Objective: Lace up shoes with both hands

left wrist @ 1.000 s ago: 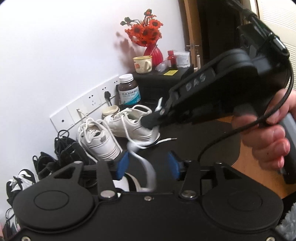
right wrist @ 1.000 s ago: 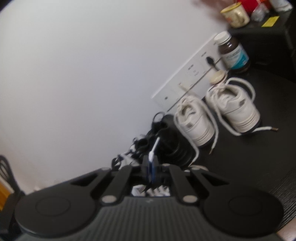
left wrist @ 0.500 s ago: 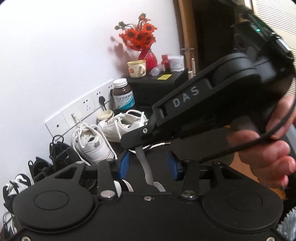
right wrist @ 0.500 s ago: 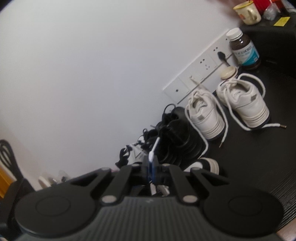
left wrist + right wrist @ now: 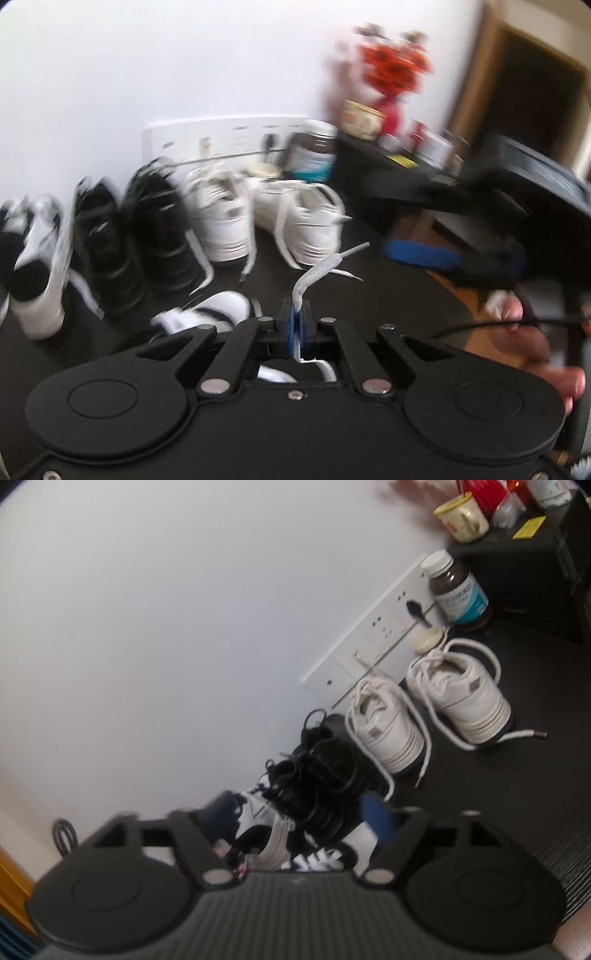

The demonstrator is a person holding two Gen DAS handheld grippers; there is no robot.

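Dark worktop (image 5: 388, 280) against a white wall: rows of shoes, and nearest our left claw (image 5: 295, 325) a white shoe (image 5: 218, 306) whose lace (image 5: 314, 275) it pinches. Our right claw (image 5: 299, 823) hangs spread, empty. That short lace tip could slip free if we tug.

Brown pill bottle (image 5: 459, 590), yellow mug (image 5: 463, 515), wall sockets (image 5: 373, 648), red flowers (image 5: 393, 70)

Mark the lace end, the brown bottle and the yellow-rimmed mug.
lace end (image 5: 325, 267), left wrist view, woven stretch above the fingers.
brown bottle (image 5: 458, 590), right wrist view, label.
yellow-rimmed mug (image 5: 463, 517), right wrist view, side wall.
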